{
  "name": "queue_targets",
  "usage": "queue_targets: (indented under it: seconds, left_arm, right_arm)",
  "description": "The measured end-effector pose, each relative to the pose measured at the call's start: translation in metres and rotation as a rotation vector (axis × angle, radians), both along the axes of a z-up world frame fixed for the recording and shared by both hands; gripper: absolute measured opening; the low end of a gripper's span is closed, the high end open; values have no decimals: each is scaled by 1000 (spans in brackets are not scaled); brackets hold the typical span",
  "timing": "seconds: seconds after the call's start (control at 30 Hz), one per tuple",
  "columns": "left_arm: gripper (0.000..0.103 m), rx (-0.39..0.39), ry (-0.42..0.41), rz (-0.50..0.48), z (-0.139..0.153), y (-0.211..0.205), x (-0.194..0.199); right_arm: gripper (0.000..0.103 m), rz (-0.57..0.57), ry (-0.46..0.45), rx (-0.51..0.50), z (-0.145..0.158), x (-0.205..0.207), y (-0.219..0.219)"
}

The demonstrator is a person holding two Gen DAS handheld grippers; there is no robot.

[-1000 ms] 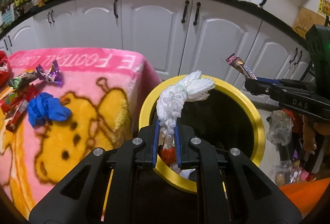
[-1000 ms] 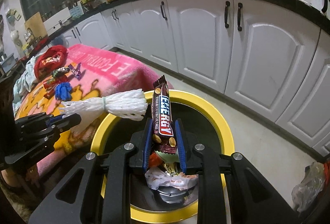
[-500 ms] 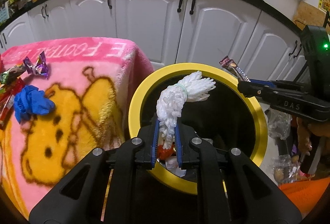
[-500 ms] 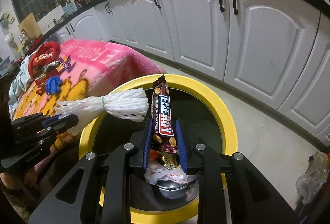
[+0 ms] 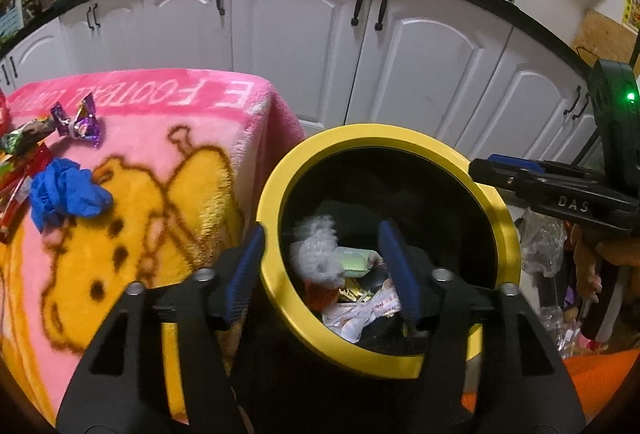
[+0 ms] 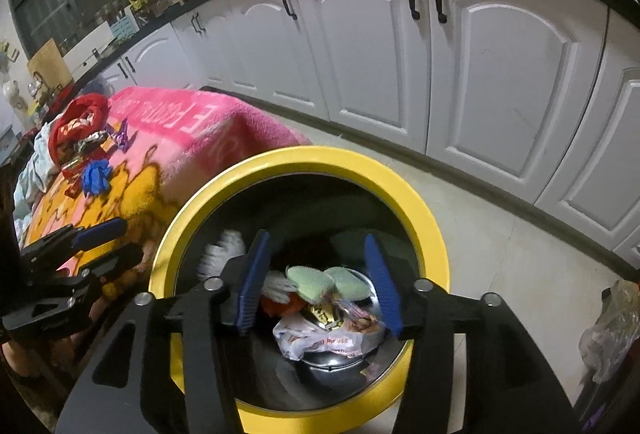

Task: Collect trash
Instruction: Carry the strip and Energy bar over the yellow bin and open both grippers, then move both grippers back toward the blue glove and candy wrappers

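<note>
We find both grippers held over the yellow-rimmed trash bin (image 5: 505,234), pointing down into its mouth. The left gripper (image 5: 324,266) has its jaws spread, having just been opening, with nothing pinched between them. The white foam net (image 5: 320,254) appears blurred below the gap, inside the bin and clear of both blue pads. In the right wrist view the same net (image 6: 222,252) shows against the bin's inner wall, left of the right gripper (image 6: 318,284).

The right gripper's jaws are likewise spread, having just been opening, and hold nothing. Below them the bin's bottom carries a pale green piece (image 6: 316,282), a white crumpled bag (image 6: 320,342) and wrappers; we cannot pick out the candy bar for certain among these.

Beside the bin, the pink blanket (image 5: 160,138) bears a blue crumpled glove (image 5: 64,192), a purple wrapper (image 5: 80,120) and red wrappers (image 5: 16,190) at the left edge.
</note>
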State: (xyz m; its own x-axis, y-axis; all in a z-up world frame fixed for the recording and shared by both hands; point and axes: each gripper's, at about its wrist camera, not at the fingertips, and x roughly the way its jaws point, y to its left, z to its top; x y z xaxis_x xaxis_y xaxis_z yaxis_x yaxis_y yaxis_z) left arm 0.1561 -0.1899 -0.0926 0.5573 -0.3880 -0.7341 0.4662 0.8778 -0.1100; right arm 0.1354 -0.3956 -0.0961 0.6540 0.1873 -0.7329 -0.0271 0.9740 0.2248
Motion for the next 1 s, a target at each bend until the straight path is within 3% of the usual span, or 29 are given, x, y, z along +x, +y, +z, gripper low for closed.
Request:
queue_targets:
  seconds: [0.07,0.17,0.27,0.6,1.0]
  left_arm:
    - [63,-8,2,13,1,4,1]
    - [83,-21,-2,36,5,11,1]
    - [91,-30,-13,53,10,16,1]
    - [92,-53,-65,117,29,38,-4]
    - [92,-78,-142,203,54,74,-12]
  right_arm:
    - [50,-2,-7,-8,3,-1,0]
    - [57,-3,-25,-20,8,-2,1]
    - [61,0,-43,-36,13,-4,5]
    - [68,36,-97,-62,32,-10,23]
    - [70,123,-165,-98,59,-17,60]
